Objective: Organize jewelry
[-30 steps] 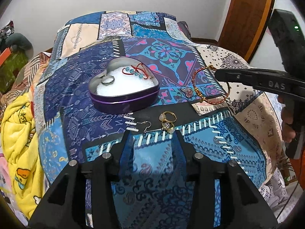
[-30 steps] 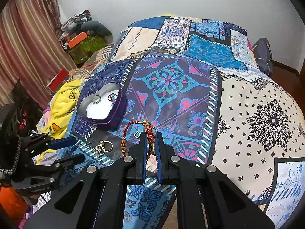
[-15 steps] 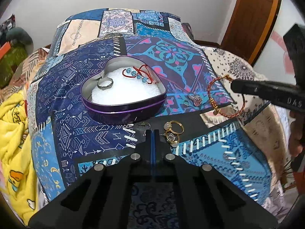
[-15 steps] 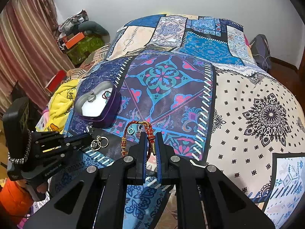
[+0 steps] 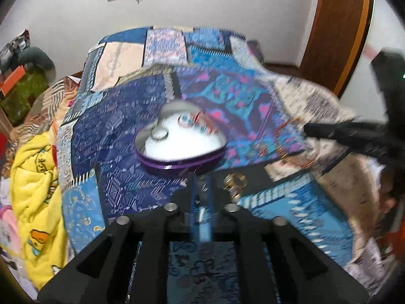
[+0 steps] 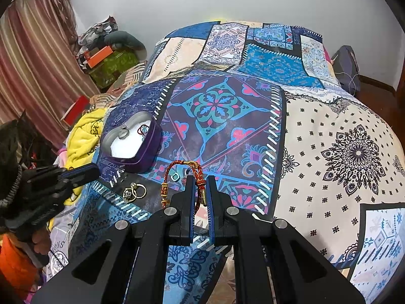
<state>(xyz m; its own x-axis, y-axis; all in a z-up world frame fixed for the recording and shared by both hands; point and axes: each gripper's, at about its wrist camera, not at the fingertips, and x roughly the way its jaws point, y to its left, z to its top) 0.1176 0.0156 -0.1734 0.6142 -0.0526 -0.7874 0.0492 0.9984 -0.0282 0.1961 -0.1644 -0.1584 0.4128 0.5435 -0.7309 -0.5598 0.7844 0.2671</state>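
The right wrist view is sharp and takes in the striped curtain (image 6: 30, 58) at the far left and the clutter by the wall; the left wrist view is smeared with blur and instead shows the wooden door (image 5: 336, 25) at the right. Both show a bed under a patchwork bedspread (image 6: 316, 131), a yellow blanket (image 5: 33, 177) bunched at its left edge, and a white wall behind.

From left: the left gripper (image 6: 86, 173) hangs over the bed's left side, its jaws opening; the blur hides whether anything lies between them. Just beyond its tips sits the purple heart-shaped tin (image 6: 141, 157), white-lined, with a silver ring (image 6: 124, 134) and a small beaded piece inside. The gold hoop earrings (image 6: 135, 192) lie on the bedspread beside and in front of the tin, just right of the left gripper. Further right, the right gripper (image 6: 201, 187) is clamped on the red braided bracelet (image 6: 177, 167), whose loop rests on the bedspread ahead of its tips.
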